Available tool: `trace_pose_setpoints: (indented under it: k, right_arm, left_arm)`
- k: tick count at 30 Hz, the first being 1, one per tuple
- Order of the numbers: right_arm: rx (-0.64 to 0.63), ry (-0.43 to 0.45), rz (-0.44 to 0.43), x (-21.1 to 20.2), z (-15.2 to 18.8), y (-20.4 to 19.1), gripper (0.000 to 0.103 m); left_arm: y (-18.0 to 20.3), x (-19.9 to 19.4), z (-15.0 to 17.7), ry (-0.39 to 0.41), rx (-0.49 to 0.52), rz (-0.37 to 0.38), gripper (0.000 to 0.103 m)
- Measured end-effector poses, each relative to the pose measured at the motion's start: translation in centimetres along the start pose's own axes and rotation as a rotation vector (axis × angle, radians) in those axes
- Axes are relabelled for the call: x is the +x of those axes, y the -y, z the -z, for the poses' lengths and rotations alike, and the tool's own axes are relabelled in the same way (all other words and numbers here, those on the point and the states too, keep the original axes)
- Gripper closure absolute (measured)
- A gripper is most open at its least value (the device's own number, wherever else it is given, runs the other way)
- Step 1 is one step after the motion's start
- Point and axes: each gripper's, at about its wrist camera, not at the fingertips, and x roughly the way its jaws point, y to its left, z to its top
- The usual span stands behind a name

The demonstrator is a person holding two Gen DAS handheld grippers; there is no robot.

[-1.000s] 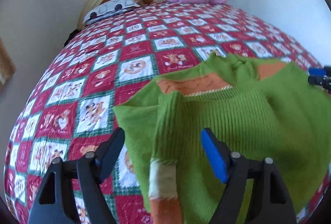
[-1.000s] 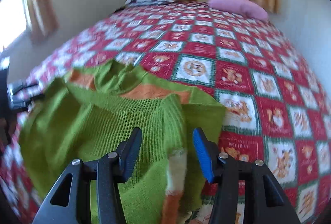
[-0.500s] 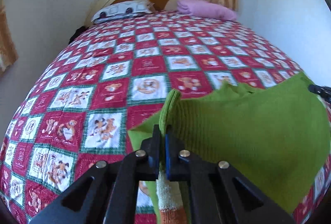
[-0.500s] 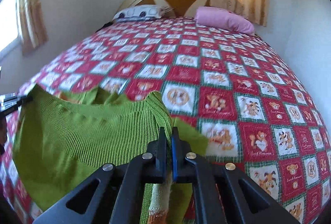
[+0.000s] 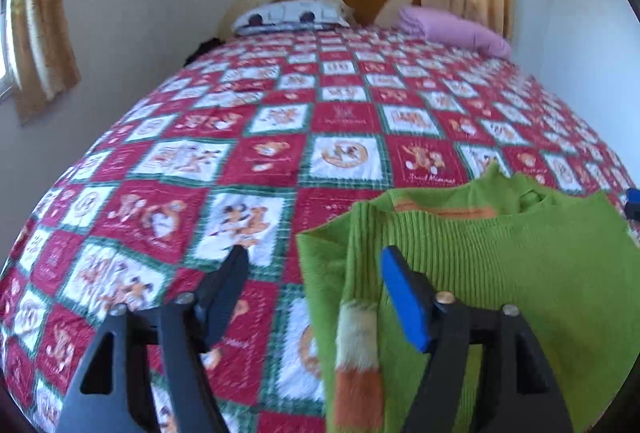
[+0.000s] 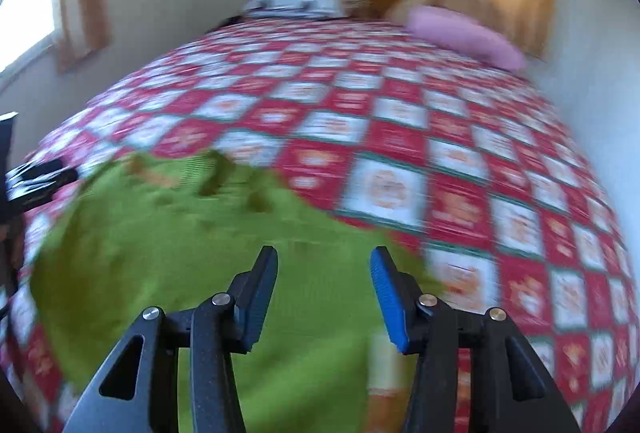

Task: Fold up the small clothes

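Your right wrist view is smeared: the green sweater [image 6: 168,257] (its sleeve cuff cut off below) and quilt [image 6: 460,161] lose all detail.

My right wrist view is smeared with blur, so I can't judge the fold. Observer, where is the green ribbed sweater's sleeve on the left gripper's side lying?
Observer: The green ribbed sweater has that sleeve folded inward over its body, with the white-and-orange cuff nearest the camera.
Operator: Is the left gripper pinching it?
Observer: No. The left gripper has its jaws opening. The sleeve shows between them, not pinched.
Operator: How does the neckline look?
Observer: The collar sits bunched at the far edge, with an orange stripe beside it.
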Motion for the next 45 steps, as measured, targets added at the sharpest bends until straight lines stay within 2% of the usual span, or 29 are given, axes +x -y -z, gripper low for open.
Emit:
trace_pose_setpoints:
  k: [2,6,9,10,12,18,21,22,23,24,25,26,32,34,35,39,45]
  right_arm:
    - [-0.046,-0.034,-0.064,1.4,-0.8,-2.2,0.054]
    - [-0.121,-0.131,-0.109,5.6,-1.4,-5.2,0.054]
    - [-0.176,-0.202,-0.109,8.2,-0.9,-6.8,0.054]
    - [-0.192,-0.216,-0.116,8.7,-0.7,-7.1,0.059]
    - [-0.216,-0.204,-0.107,8.5,-0.3,-7.7,0.103]
    - [-0.270,-0.163,-0.033,8.1,-0.6,-9.0,0.103]
    - [-0.267,-0.119,-0.026,7.5,-1.7,-9.1,0.103]
    - [-0.279,-0.095,-0.012,7.1,-2.1,-9.3,0.103]
    - [-0.277,-0.095,-0.025,7.1,-2.4,-9.4,0.092]
    - [-0.273,-0.109,-0.049,7.1,-2.7,-9.4,0.065]
    - [-0.271,-0.117,-0.063,7.3,-2.8,-9.5,0.056]
    - [-0.278,-0.118,-0.062,7.3,-2.8,-9.7,0.055]
    - [-0.293,-0.200,-0.074,9.5,-2.2,-10.2,0.056]
    - [-0.296,-0.213,-0.096,9.8,-1.8,-10.2,0.076]
    - [-0.296,-0.218,-0.105,9.9,-1.7,-10.3,0.102]
    - [-0.332,-0.189,-0.084,9.1,-1.7,-11.1,0.102]
    - [-0.293,-0.075,0.031,7.4,-3.9,-10.7,0.102]
  left_arm:
    - [-1.0,-0.8,0.8,0.008,-0.035,0.001,0.024]
    - [-2.1,0.2,2.2,-0.035,-0.054,0.012,0.022]
    - [-2.9,1.3,3.6,-0.073,-0.081,0.022,0.022]
    - [-3.3,1.6,4.1,-0.085,-0.103,0.040,0.022]
    - [-3.9,1.6,4.4,-0.085,-0.142,0.075,0.022]
    - [-4.3,1.2,4.6,-0.062,-0.171,0.113,0.022]
    - [-4.5,1.0,4.9,-0.047,-0.182,0.119,0.013]
    - [-4.5,1.0,4.9,-0.046,-0.184,0.123,0.013]
    - [-4.6,1.0,5.0,-0.046,-0.185,0.127,0.013]
    - [-4.6,1.1,4.9,-0.048,-0.185,0.130,0.013]
    - [-4.6,1.2,4.9,-0.049,-0.186,0.131,0.013]
    - [-4.6,1.2,5.0,-0.051,-0.188,0.133,0.013]
    - [-5.2,1.8,5.3,-0.076,-0.227,0.162,0.011]
    - [-5.3,1.8,5.3,-0.078,-0.231,0.169,0.011]
    - [-5.2,1.8,5.4,-0.077,-0.232,0.170,0.011]
    - [-5.3,1.7,5.4,-0.072,-0.228,0.166,0.011]
    - [-5.8,1.5,5.5,-0.061,-0.255,0.168,0.011]
